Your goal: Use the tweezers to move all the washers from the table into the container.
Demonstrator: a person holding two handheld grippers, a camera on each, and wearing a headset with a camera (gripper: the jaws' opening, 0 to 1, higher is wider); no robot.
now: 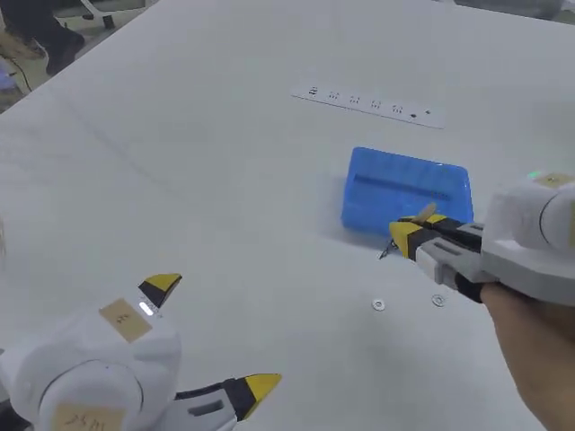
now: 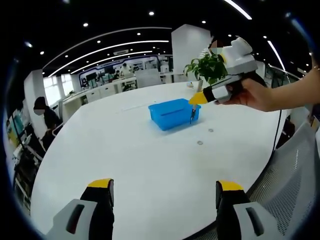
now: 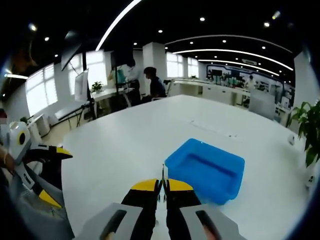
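Two washers [image 1: 378, 305] lie on the worktop [image 1: 225, 180]; right hand-held gripper [image 1: 409, 231] pinches tweezers [image 1: 388, 249] tip-down, likely for picking; left hand-held gripper [image 1: 212, 338] gapes.

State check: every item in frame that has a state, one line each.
washers: two, lying flat on the table, outside the container.
container: upright, open top, nothing seen inside.
tweezers: held, tips down beside container.
right gripper: shut on tweezers.
left gripper: open, empty.
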